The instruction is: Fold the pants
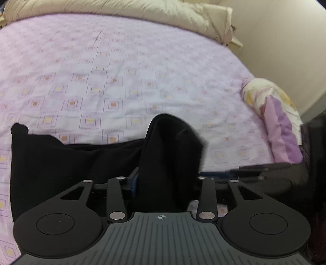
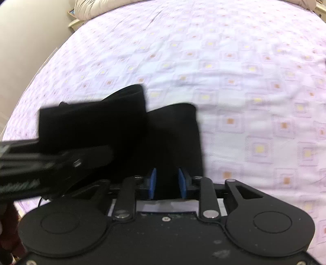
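Pants: black pants (image 1: 61, 161), carried over the near part of the bed (image 1: 122, 81); one part hangs to the left in the left wrist view, and a bunched fold rises between that tool's fingers.
Left tool: left tool (image 1: 165, 183) has a thick gather of the black cloth between its fingers; the fingertips are hidden by the cloth, so I cannot tell whether the pads press on it.
Right tool: right tool (image 2: 168, 183) stands at a middling gap with dark cloth filling the space between its blue pads (image 2: 152, 183), which appear to clamp it.
Weight and feel: judged light, soft and limp; it will sag and swing wherever it is not supported, and layers may slide apart.
Where to hold: best at the edge of the fold, through all layers, with the two tools spread well apart along one edge so the cloth hangs flat.
Risk: a shallow pinch could let one layer slip out and spoil the fold.
Surroundings: a cream quilt (image 1: 122, 10) at the far end and a patterned pillow (image 1: 275, 114) to the right, both well clear of the pants.
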Demonstrator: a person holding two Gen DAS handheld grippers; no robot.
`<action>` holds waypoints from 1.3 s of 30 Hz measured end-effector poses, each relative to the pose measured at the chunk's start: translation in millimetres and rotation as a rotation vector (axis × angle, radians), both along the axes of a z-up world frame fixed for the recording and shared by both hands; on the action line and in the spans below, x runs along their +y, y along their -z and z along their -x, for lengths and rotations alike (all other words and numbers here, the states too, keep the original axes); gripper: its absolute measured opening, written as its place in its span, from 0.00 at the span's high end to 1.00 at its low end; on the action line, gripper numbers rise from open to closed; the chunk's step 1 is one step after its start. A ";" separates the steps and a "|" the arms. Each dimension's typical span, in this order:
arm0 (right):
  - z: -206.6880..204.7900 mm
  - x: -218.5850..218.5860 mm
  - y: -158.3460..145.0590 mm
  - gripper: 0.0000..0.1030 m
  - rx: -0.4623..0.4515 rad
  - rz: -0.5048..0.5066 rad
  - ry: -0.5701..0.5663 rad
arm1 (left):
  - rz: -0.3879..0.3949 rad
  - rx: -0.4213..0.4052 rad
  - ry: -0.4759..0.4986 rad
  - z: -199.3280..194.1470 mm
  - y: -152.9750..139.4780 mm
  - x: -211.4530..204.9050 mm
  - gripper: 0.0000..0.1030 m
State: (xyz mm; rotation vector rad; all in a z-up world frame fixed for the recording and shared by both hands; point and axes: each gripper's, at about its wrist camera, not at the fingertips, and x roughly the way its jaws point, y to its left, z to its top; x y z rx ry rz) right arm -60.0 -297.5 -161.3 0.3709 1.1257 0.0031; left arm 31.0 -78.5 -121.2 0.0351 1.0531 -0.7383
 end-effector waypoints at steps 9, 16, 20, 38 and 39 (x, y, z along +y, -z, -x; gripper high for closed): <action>-6.9 -22.5 -5.9 0.66 -0.009 0.004 0.050 | 0.141 -0.021 -0.028 -21.3 -24.5 -5.7 0.40; 4.7 -21.1 -12.6 0.62 -0.064 -0.078 0.100 | -0.027 0.045 -0.217 -38.8 -13.0 53.8 0.40; -1.3 -15.4 -6.2 0.60 -0.080 -0.092 0.117 | -0.106 0.078 -0.331 -38.3 -4.6 105.1 0.40; -32.5 8.3 28.6 0.45 -0.105 -0.069 -0.006 | -0.160 0.145 -0.392 -16.8 -6.7 171.9 0.40; -32.0 7.1 30.3 0.45 -0.088 -0.084 -0.002 | -0.157 0.148 -0.384 -16.5 -6.1 171.0 0.40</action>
